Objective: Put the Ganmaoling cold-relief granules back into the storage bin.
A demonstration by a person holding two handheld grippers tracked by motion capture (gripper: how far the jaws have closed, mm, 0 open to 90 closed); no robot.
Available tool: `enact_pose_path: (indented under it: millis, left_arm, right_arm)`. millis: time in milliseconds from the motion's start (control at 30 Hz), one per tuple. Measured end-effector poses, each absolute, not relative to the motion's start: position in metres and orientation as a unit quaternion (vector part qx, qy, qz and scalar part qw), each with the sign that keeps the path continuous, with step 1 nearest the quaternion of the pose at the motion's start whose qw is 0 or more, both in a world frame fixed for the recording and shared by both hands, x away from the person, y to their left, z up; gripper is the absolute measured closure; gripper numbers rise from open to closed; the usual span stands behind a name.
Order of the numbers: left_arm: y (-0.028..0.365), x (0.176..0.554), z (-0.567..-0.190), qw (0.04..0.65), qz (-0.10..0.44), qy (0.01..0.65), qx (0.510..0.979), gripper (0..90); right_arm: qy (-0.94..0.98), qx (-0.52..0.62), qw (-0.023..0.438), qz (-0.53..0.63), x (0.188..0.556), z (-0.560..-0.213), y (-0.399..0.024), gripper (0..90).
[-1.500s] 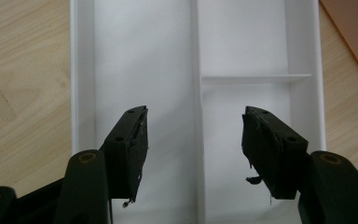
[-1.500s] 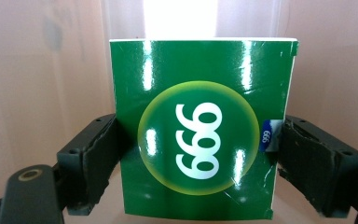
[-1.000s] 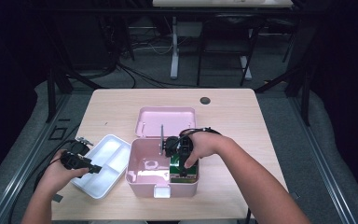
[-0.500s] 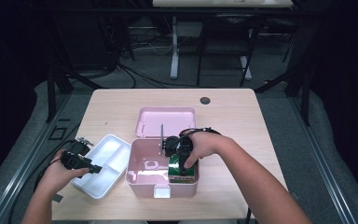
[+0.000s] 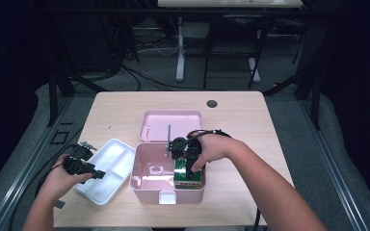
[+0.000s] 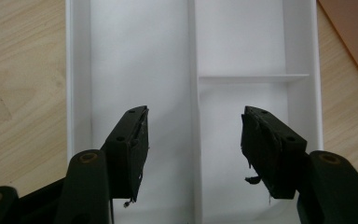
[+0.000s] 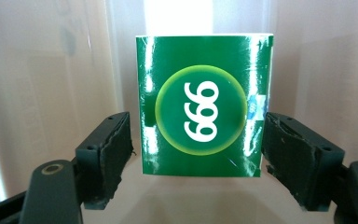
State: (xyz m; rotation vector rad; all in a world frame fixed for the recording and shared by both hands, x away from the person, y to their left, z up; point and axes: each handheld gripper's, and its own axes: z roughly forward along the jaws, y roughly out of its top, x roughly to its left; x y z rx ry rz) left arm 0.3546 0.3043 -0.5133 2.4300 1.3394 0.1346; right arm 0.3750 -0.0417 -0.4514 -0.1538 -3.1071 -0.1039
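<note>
A green box [image 5: 189, 180] printed with a white number stands in the right part of an open pink case [image 5: 147, 188]. My right gripper [image 5: 191, 173] reaches down into the case. In the right gripper view its jaws flank the green box [image 7: 205, 107] on both sides; the right gripper [image 7: 198, 140] has just been closing, with a thin gap still at the left pad [image 7: 116, 154]. My left gripper [image 5: 96, 174] hovers open over a white divided tray [image 5: 118, 156]. In the left gripper view the left gripper [image 6: 193, 140] has nothing between its fingers above the tray [image 6: 140, 56].
The pink lid [image 5: 171, 126] lies flat behind the case, with a thin metal rod [image 5: 168, 139] upright at the case's back edge. A dark round grommet [image 5: 212, 103] sits near the table's far edge. Bare wood [image 5: 115, 110] spreads across the far half.
The right hand has sunk slightly into the pink case over the green box. The left hand and the tray have not moved.
</note>
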Motion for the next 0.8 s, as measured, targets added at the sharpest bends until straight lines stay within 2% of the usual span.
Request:
enact_pose_path:
  millis: [467,800]
  left_arm:
    - [0.304,0.354,-0.513,0.18,0.047,0.475,0.86,43.3]
    - [0.305,0.354,-0.512,0.18,0.045,0.477,0.859,44.0]
  right_arm:
    - [-0.995,-0.078,0.012,-0.062,0.375,-0.43,-0.055,27.3]
    - [-0.994,-0.088,-0.009,-0.07,0.371,-0.413,-0.063,27.4]
